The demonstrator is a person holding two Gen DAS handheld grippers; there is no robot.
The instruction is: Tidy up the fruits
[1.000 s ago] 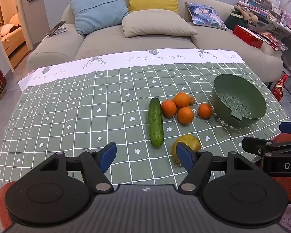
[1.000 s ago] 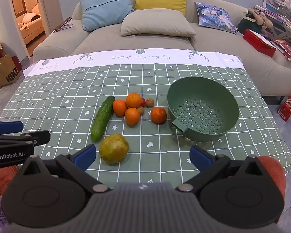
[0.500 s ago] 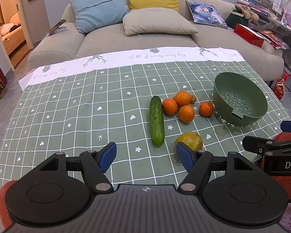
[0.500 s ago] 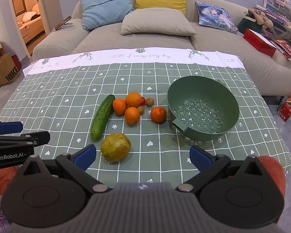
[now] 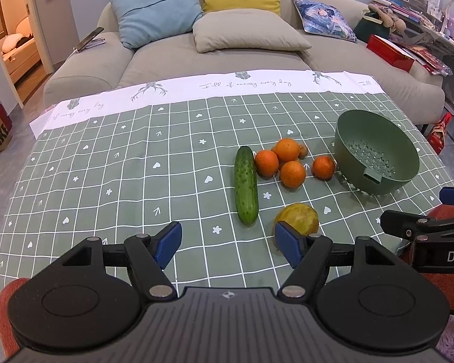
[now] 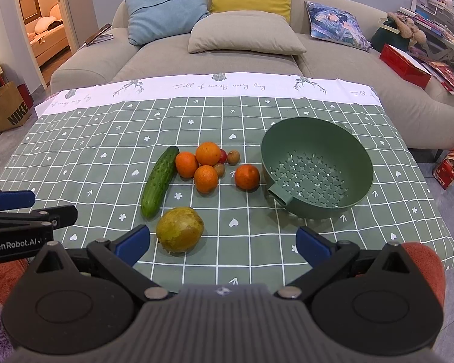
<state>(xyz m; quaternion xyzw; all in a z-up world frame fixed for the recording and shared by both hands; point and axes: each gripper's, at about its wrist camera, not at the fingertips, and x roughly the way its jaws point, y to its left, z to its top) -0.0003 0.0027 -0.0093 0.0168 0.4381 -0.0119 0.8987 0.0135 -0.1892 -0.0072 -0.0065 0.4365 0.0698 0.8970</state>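
Note:
Several oranges [image 6: 207, 178] cluster mid-table with small brown fruits [image 6: 233, 157] and a red one [image 6: 222, 155] behind them. A cucumber [image 6: 159, 181] lies to their left and a yellow-green pear [image 6: 180, 229] sits nearer me. A green colander [image 6: 287, 148] stands tilted and empty at the right. My right gripper [image 6: 223, 243] hovers open over the near table edge, its left finger beside the pear. My left gripper [image 5: 228, 245] is open too, its right finger partly hiding the pear [image 5: 299, 216]. The cucumber [image 5: 245, 184], oranges [image 5: 292, 174] and colander [image 5: 348, 127] lie beyond it.
A green checked tablecloth [image 6: 106, 151] covers the table, with bare cloth across its left half. A beige sofa [image 6: 227, 60] with cushions stands right behind the far edge. A red box [image 6: 404, 66] and clutter sit at the far right. An orange rug edge [image 6: 423, 260] shows below.

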